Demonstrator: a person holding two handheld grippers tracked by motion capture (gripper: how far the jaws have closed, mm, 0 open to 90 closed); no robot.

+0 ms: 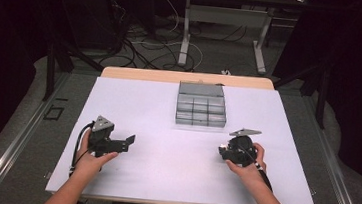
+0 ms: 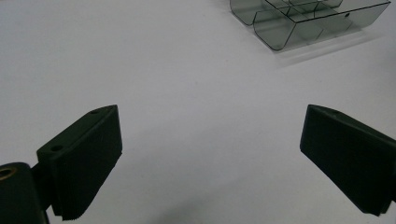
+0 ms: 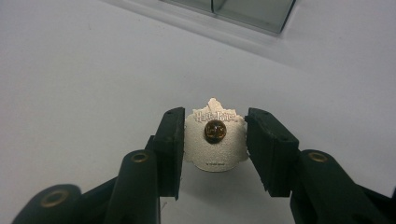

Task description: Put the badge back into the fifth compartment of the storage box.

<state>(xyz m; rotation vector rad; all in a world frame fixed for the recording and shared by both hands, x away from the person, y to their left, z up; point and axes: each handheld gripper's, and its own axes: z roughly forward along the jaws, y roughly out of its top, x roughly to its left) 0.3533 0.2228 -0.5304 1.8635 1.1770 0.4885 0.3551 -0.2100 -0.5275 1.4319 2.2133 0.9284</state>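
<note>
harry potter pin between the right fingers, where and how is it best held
Grip the small pale Harry Potter enamel pin by its two straight side edges, coming from behind as the right gripper does now. The sides are flat and parallel, so the black fingers seat squarely, clear of the brass clutch on its back and the pointed top.

A white-topped bench (image 1: 162,170) with a bare wooden strip along its far edge carries a clear grey plastic compartment box (image 1: 201,104) near that far edge.
</note>
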